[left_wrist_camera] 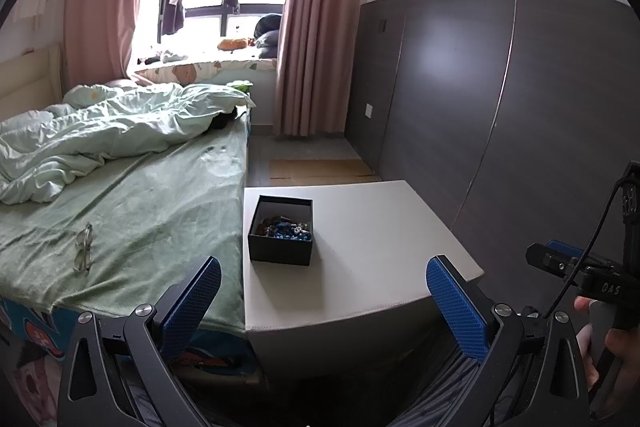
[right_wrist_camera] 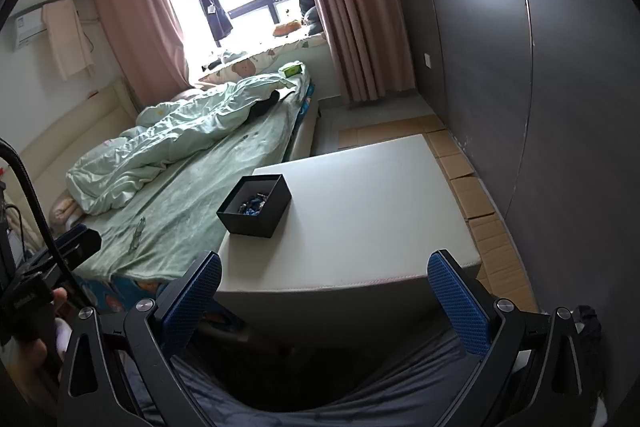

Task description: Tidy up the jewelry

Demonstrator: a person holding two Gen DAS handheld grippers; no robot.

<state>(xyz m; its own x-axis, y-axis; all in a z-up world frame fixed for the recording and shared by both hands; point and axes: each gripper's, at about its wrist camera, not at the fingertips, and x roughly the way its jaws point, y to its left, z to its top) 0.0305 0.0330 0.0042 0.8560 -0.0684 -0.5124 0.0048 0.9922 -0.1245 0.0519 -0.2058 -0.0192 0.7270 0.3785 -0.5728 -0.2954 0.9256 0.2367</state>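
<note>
A small black open box (left_wrist_camera: 280, 247) stands on the left part of a white table (left_wrist_camera: 372, 247), with a heap of blue and brown beaded jewelry (left_wrist_camera: 285, 227) inside. The box (right_wrist_camera: 256, 217) and its jewelry (right_wrist_camera: 253, 205) also show in the right wrist view, on the table (right_wrist_camera: 360, 219). My left gripper (left_wrist_camera: 324, 303) is open and empty, held back from the table's near edge. My right gripper (right_wrist_camera: 324, 303) is open and empty, also short of the near edge. The right gripper shows at the right edge of the left wrist view (left_wrist_camera: 560, 259).
A bed (left_wrist_camera: 132, 195) with green sheet and rumpled quilt stands against the table's left side. A pair of glasses (left_wrist_camera: 84, 247) lies on the sheet near the table. A dark grey wall panel (left_wrist_camera: 480, 87) runs along the right. Flattened cardboard (right_wrist_camera: 476, 195) covers the floor beside the table.
</note>
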